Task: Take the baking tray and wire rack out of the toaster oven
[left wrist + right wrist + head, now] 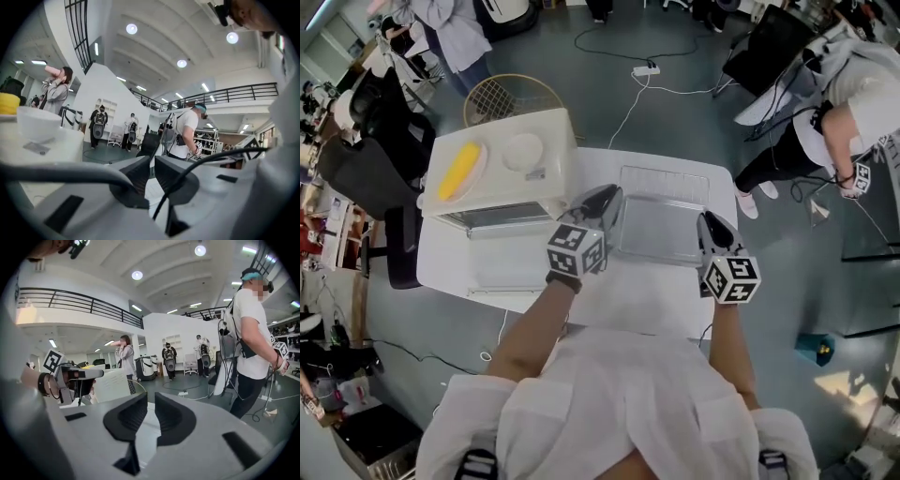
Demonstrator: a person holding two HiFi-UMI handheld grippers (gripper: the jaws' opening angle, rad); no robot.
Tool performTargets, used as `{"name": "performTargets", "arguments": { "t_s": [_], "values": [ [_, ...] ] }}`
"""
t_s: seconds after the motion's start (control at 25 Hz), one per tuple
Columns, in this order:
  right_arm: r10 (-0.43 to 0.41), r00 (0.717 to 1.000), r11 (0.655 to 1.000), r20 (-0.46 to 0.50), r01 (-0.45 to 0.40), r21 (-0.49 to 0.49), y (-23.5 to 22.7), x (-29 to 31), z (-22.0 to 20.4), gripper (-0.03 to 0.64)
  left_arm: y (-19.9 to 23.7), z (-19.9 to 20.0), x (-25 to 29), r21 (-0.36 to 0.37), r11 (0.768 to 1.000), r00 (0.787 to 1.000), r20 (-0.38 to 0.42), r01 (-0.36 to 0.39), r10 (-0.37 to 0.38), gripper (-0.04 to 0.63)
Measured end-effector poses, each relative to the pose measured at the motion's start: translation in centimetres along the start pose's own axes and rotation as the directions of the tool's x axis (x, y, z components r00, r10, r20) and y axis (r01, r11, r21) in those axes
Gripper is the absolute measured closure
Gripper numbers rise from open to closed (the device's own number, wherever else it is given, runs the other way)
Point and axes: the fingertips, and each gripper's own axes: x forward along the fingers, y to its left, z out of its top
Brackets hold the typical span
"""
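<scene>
The white toaster oven [546, 178] stands at the table's left with its door [502, 272] folded down. The silver baking tray [661, 234] lies on the table to the oven's right. The wire rack [666, 180] lies just beyond the tray; whether they overlap I cannot tell. My left gripper [602, 199] [152, 161] hovers high over the tray's left edge, its jaws a narrow slit apart with nothing between them. My right gripper [710, 225] [151, 399] hovers over the tray's right edge, also only slightly parted and empty. Both point roughly level across the room.
A yellow corn cob on a plate [459, 171] and a white bowl [523, 150] rest on the oven's top. A round wire basket [511, 98] and cables [628, 103] lie on the floor behind. An office chair [375, 141] stands left; a person [253, 333] stands right.
</scene>
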Motion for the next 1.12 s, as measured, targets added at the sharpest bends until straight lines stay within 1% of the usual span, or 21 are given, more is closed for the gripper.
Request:
{"name": "performTargets", "arguments": {
  "t_s": [0.16, 0.28, 0.36, 0.44, 0.56, 0.84, 1.0, 1.12],
  "values": [
    [0.033, 0.998, 0.999, 0.057, -0.031, -0.038, 2.0, -0.6, 2.2, 0.611, -1.0, 3.2, -2.7, 0.046, 0.999, 0.995, 0.095, 0.022, -0.027, 0.569],
    [0.063, 0.995, 0.996, 0.083, -0.058, -0.061, 3.5, -0.6, 3.3, 0.612, -0.6, 4.9, -5.0, 0.084, 0.996, 0.991, 0.134, -0.014, 0.003, 0.578],
    [0.078, 0.992, 0.995, 0.099, -0.071, -0.072, 4.1, -0.6, 4.1, 0.612, -0.2, 5.8, -6.5, 0.093, 0.995, 0.988, 0.154, -0.037, 0.023, 0.58],
    [0.084, 0.99, 0.994, 0.115, -0.075, -0.082, 4.7, -1.0, 4.9, 0.614, 0.1, 6.4, -8.2, 0.081, 0.995, 0.984, 0.172, -0.057, 0.043, 0.58],
    [0.085, 0.987, 0.994, 0.139, -0.074, -0.086, 5.4, -1.8, 6.0, 0.614, 1.2, 7.0, -10.8, 0.05, 0.992, 0.978, 0.183, -0.114, 0.103, 0.58],
    [0.098, 0.984, 0.993, 0.151, -0.087, -0.078, 7.8, -0.5, 6.5, 0.615, 6.7, 7.8, -16.4, 0.025, 0.971, 0.951, 0.212, -0.237, 0.226, 0.58],
    [0.122, 0.981, 0.99, 0.15, -0.11, -0.089, 9.7, -0.1, 6.6, 0.615, 9.0, 7.4, -19.0, 0.004, 0.96, 0.938, 0.215, -0.279, 0.272, 0.58],
    [0.13, 0.978, 0.988, 0.161, -0.115, -0.101, 10.7, 0.3, 7.0, 0.615, 10.1, 7.6, -19.9, -0.003, 0.956, 0.931, 0.227, -0.295, 0.288, 0.58]
  ]
}}
